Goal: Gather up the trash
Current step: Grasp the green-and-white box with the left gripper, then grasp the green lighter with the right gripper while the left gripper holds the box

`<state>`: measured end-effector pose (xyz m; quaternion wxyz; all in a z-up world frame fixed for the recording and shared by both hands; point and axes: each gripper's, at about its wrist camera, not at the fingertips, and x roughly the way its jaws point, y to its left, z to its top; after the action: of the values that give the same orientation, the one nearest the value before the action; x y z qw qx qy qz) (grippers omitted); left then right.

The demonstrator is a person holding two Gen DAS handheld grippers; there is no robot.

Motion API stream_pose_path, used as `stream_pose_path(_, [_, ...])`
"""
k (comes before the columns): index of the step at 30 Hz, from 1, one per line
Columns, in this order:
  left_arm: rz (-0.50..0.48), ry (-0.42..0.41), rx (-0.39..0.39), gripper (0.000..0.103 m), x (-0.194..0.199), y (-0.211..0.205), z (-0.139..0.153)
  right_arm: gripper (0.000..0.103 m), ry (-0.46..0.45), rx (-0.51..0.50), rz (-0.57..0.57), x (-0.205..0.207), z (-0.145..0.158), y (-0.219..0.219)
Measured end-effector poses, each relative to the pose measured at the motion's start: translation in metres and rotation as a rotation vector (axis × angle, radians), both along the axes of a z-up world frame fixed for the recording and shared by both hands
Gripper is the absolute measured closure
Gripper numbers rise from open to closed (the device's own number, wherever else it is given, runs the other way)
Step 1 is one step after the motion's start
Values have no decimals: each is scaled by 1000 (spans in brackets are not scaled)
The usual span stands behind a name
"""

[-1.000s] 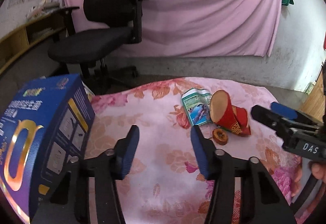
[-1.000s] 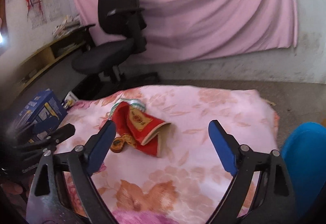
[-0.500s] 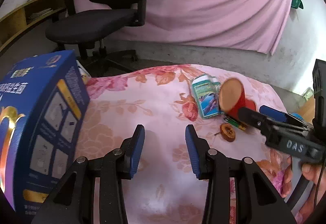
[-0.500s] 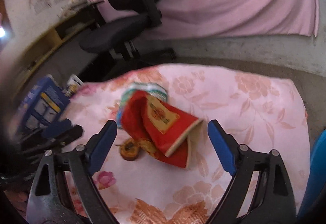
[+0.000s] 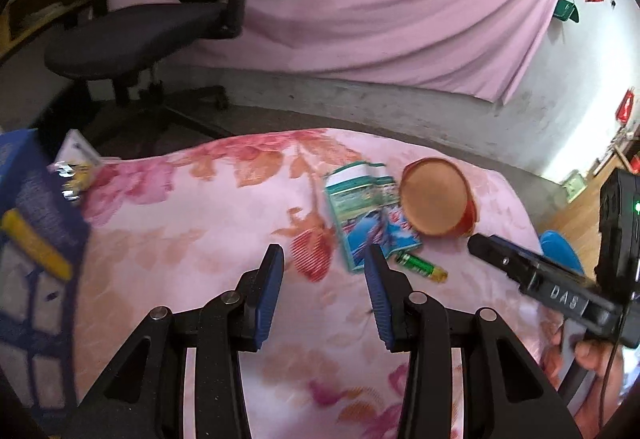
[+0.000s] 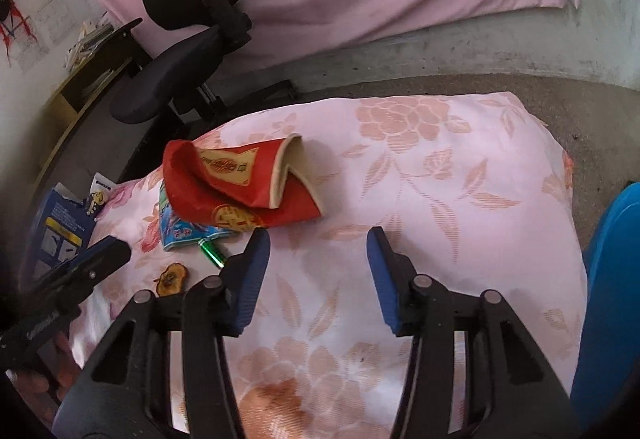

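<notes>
1. A tabletop [image 6: 460, 167] is seen draped in a pink floral cloth, with a black office chair [image 5: 160, 27] behind it.
2. A blue box [image 5: 36, 271] is seen at the left edge.
3. The left tongs [image 5: 324, 279] and right tongs [image 6: 318, 271] are both held spread and empty above the cloth.
4. A crushed red paper cup [image 6: 240, 179], gold-printed, is laid on its side, partly over a green wrapper [image 5: 368, 223].
5. A green battery [image 5: 420, 266] is seen just beside the wrapper.
6. A small brown scrap [image 6: 172, 279] is seen near the battery.
</notes>
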<state>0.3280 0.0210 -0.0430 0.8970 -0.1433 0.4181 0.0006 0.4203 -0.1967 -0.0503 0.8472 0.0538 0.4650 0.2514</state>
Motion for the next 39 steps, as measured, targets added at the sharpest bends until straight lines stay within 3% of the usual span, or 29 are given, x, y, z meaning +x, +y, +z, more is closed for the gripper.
stream_pose_path(11, [-67, 29, -93, 65, 34, -6, -12, 30, 12, 28, 6, 0, -3, -1])
stream_pose_path(14, [-90, 28, -97, 79, 37, -10, -13, 30, 15, 32, 6, 1, -3, 0])
stream_pose_path(20, [-112, 9, -86, 88, 35, -14, -14, 30, 18, 35, 5, 1, -3, 1])
stream_pose_path(29, [9, -33, -35, 91, -1, 6, -6, 30, 21, 41, 45, -1, -2, 5])
stream_pose_path(34, [58, -42, -47, 91, -25, 24, -8, 45, 25, 48, 167, -10, -1, 24])
stream_pose_path(39, [85, -56, -39, 92, -35, 27, -1, 46, -10, -3, 284, -20, 1, 50])
